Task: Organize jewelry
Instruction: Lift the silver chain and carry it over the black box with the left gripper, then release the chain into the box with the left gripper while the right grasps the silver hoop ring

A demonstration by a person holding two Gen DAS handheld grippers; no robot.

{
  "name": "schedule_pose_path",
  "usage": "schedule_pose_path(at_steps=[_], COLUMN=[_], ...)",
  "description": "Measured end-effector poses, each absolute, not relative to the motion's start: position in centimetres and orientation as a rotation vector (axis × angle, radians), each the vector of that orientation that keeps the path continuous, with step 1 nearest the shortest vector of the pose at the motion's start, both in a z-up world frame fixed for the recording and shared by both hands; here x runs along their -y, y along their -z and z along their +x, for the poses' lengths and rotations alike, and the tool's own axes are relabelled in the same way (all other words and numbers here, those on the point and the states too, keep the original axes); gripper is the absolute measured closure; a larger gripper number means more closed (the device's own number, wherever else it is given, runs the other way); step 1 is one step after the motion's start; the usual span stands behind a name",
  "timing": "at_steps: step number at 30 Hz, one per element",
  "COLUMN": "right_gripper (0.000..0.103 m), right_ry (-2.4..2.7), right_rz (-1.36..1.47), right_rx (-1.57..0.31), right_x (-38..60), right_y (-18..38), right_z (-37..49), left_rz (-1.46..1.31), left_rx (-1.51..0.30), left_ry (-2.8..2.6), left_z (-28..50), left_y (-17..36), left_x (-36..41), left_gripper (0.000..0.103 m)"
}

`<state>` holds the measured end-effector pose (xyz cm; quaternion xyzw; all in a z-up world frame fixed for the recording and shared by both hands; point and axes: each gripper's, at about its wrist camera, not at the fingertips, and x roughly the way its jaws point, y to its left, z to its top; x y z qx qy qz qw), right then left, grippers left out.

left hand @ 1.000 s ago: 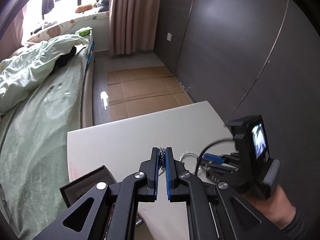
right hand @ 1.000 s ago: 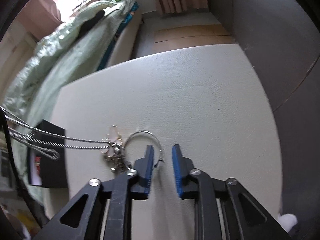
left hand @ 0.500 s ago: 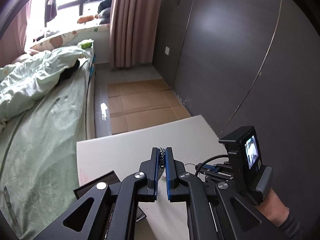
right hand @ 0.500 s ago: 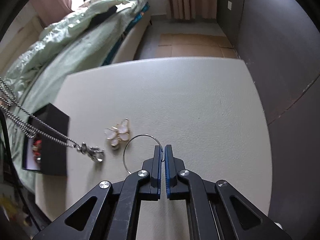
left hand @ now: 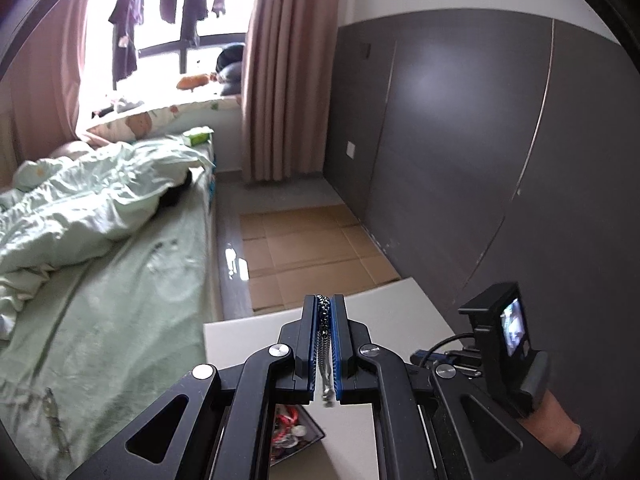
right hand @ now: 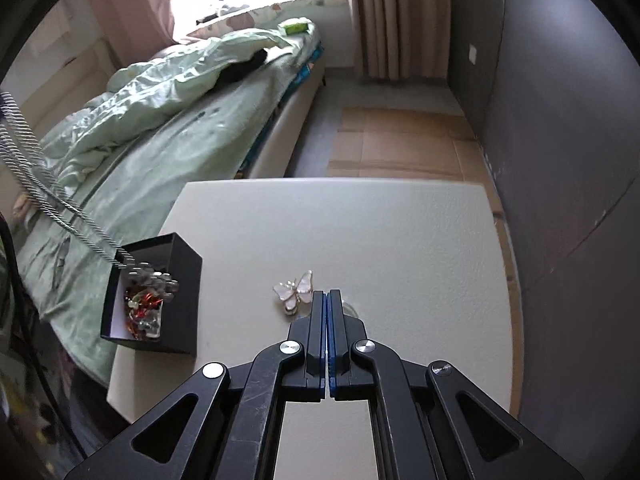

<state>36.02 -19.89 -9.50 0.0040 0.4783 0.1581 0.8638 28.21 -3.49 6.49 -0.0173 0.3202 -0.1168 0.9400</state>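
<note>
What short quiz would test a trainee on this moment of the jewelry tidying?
1. True or false: the butterfly brooch lies inside the black box.
2. The left tongs are shut on: A) a chain; B) a ring; C) nothing.
3. Fill in: in the right wrist view, the chain's free end hangs over the ____.
Key: 1 false, it lies on the table; 2 A; 3 black box.
</note>
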Motion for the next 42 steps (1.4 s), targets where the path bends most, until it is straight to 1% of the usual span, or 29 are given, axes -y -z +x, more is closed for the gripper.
schedule_pose_path(at_steps=[1, 2, 3, 4, 12, 15, 17, 21, 22, 23, 25, 30, 39, 40, 42], right_gripper=[0.094, 0.074, 0.064, 0.058, 0.058, 0.062, 0.070, 0.079, 0.084, 0.094, 0.099, 0.100, 0.100, 0.100, 0.100], right_ry=[-0.324, -0.319, -0.318, -0.315, -0.272, -0.248, -0.236, -0.209, -0.202, -0.197, -0.220, -0.265, -0.327, -0.336, -0.357], right_rz=[0.024, 0.044, 0.062, 0.066, 0.027, 0.001, -0.011, -0.047, -0.065, -0.092, -0.144, -0.209, -0.248, -0.251, -0.256], right_rx=[-1.025, -1.060, -1.084, -1.092, -1.179, -1.194, -1.210, -1.215, -1.217, -1.214, -1.215, -1.189, -1.037, -1.017, -0.977], right_x=[20.0, 20.3, 20.5, 20.5, 19.3, 18.9, 18.8, 18.6, 18.4, 18.1, 17.6, 16.8, 14.9, 14.5, 13.4], right_y=[10.1, 10.8, 11.5, 12.1, 15.5, 16.2, 16.8, 17.7, 17.8, 17.8, 17.9, 17.3, 11.5, 10.6, 8.8], right_z=[36.3, 36.7, 36.9, 36.9, 38.0, 38.4, 38.8, 39.4, 39.4, 39.5, 39.3, 38.4, 35.7, 35.3, 34.7], left_rz=[-0.035, -0.034, -0.032, -0.031, -0.023, -0.036, -0.049, -0.065, -0.071, -0.077, -0.091, -0.125, -0.193, -0.206, -0.228], left_rx=[-0.649, -0.647, -0.645, -0.645, -0.654, -0.669, -0.678, -0.696, -0.702, -0.707, -0.716, -0.750, -0.837, -0.857, -0.873], left_ry=[0.231, 0.227, 0.221, 0.218, 0.185, 0.174, 0.169, 0.164, 0.164, 0.165, 0.168, 0.162, 0.171, 0.169, 0.175], left_z=[28.0, 27.8, 27.6, 27.5, 26.9, 27.1, 27.3, 27.6, 27.7, 27.8, 28.0, 28.3, 29.4, 29.5, 29.5], left_y=[-6.7, -6.9, -7.0, -6.9, -5.9, -5.2, -4.7, -3.6, -3.4, -3.1, -2.5, -0.7, 2.5, 2.9, 3.4], left_x=[3.1, 2.9, 2.7, 2.5, 0.9, -0.1, -0.7, -1.7, -1.8, -1.9, -2.2, -2.6, -3.9, -4.2, -4.7], left_gripper=[0.097, 0.097, 0.097, 0.097, 0.097, 0.097, 0.097, 0.097, 0.097, 0.097, 0.097, 0.097, 0.096, 0.094, 0.082])
